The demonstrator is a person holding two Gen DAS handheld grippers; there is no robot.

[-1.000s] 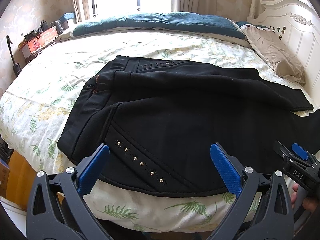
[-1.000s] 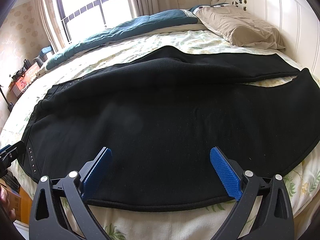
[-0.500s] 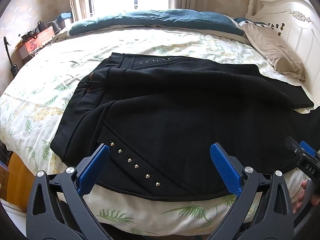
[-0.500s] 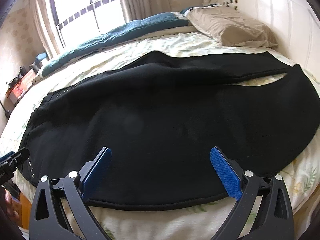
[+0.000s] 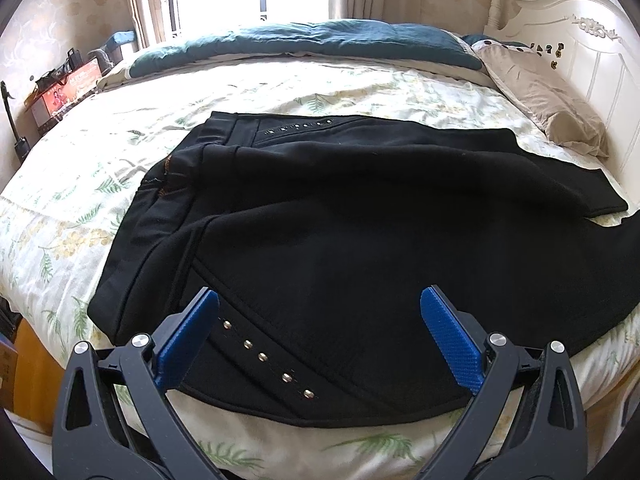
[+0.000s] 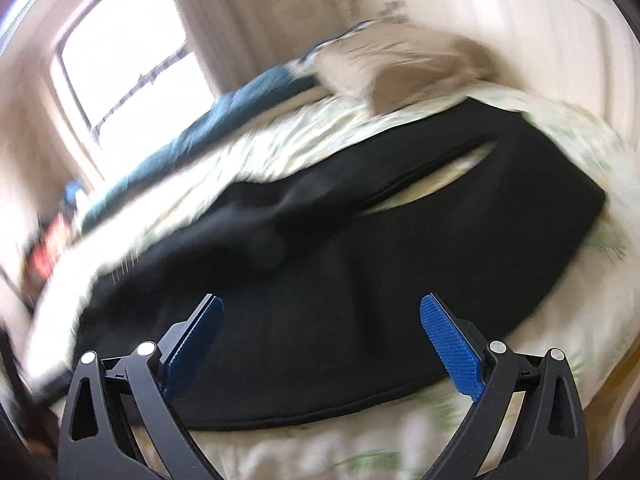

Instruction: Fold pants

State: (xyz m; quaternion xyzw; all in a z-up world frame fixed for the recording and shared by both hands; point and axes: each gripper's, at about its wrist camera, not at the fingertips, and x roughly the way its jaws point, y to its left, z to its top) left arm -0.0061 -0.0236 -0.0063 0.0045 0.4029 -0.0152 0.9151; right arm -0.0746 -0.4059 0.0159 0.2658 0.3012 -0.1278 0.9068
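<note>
On the bed (image 5: pixel 280 92), black pants (image 5: pixel 360 216) (no legible writing), both hand-held grippers (image 5: pixel 320 336) (image 6: pixel 320 340) spread wide, empty.

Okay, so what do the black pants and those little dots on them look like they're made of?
The black pants look like thick, matte knit or fleece-like fabric: no sheen, soft rounded folds. The studs along the pocket seam look like polished metal, glinting silver, though shiny plastic is possible.

My left gripper (image 5: pixel 319 330): black angular arms, blue ridged pads (image 5: pixel 451 347) inside jaws, silver screws behind pads. Right gripper (image 6: pixel 320 336) looks identical.
</note>
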